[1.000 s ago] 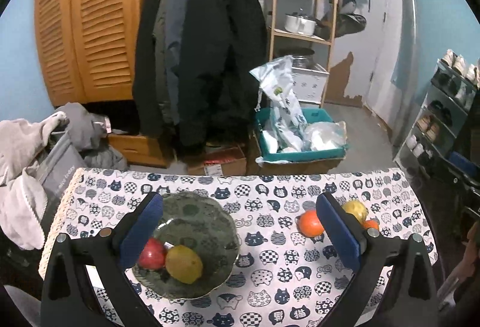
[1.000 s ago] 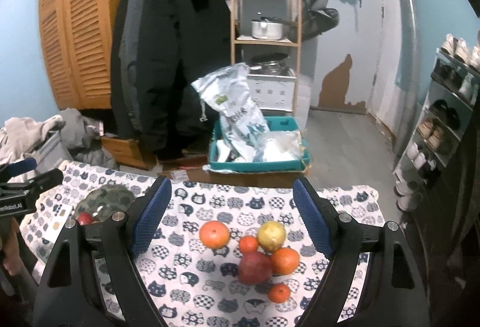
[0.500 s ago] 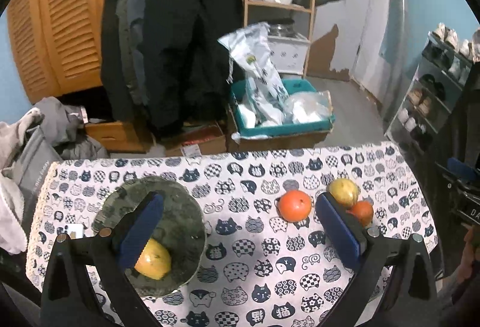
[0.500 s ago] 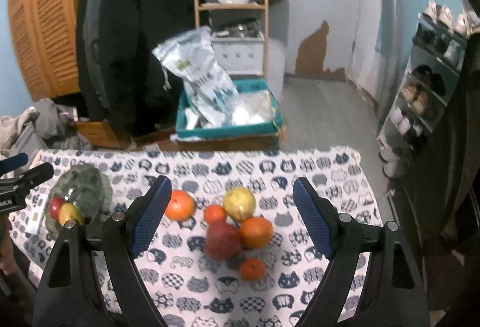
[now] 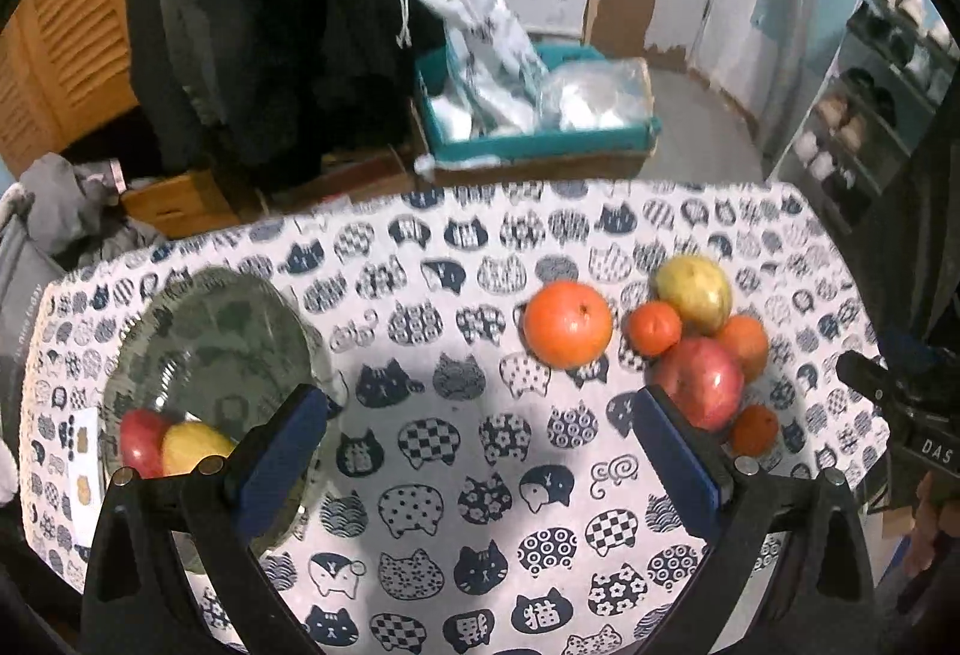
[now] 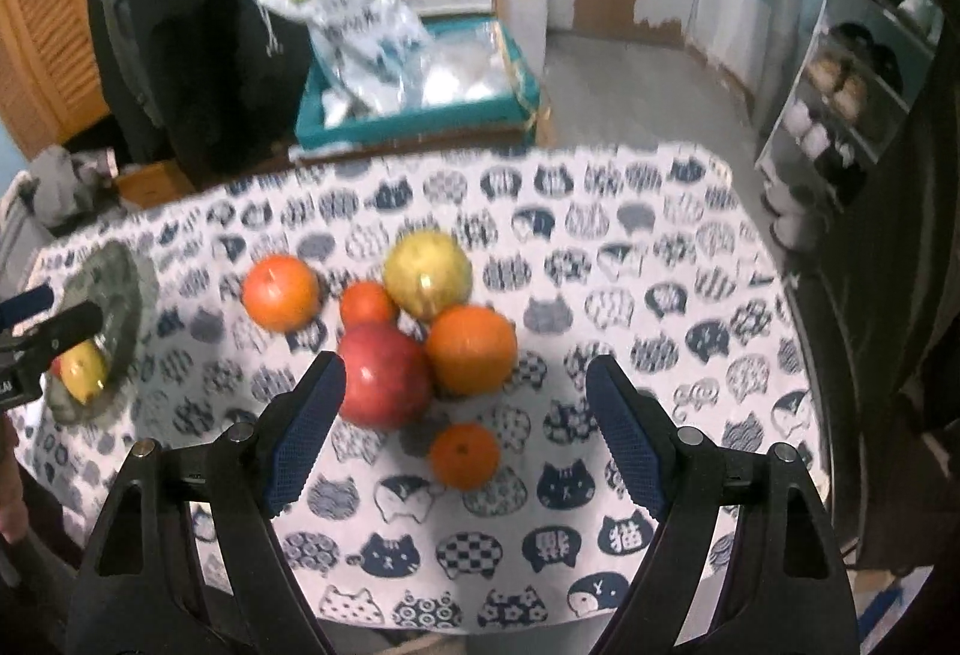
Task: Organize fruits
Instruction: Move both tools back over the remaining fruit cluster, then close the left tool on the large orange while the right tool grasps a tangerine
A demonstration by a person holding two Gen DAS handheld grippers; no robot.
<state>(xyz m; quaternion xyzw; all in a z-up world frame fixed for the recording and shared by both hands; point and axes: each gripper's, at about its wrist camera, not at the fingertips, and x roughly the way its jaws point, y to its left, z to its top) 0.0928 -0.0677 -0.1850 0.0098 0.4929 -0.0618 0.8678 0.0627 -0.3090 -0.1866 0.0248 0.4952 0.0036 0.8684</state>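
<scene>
Both claws empty, jaws wide apart. My right claw (image 6: 465, 430) hangs over the fruit cluster w/ the small orange (image 6: 465, 455) roughly centred between the pads, so that looks like the likely next pick; it sits apart from the pile, so a grab shouldn't knock neighbours. My left claw (image 5: 480, 454) hovers over bare surface (image 5: 480, 535) between plate and fruit, prob. parked clear of the right side's work.

Green plate (image 5: 216, 331) at surface's left end already holds a red apple (image 5: 139, 442) and a yellow fruit (image 5: 192, 451), touching each other near the plate's near rim. Judged: sorting begun, most left to do.

Remaining, right half of surface: large orange (image 6: 280, 293) alone, slightly apart; then a tight bunch — small tangerine (image 6: 367, 304), yellow-green pear-like fruit (image 6: 427, 265), mid orange (image 6: 471, 349), big red apple (image 6: 383, 376), all touching. Risk: round fruit, pulling one from the bunch may set others rolling toward the edge.
</scene>
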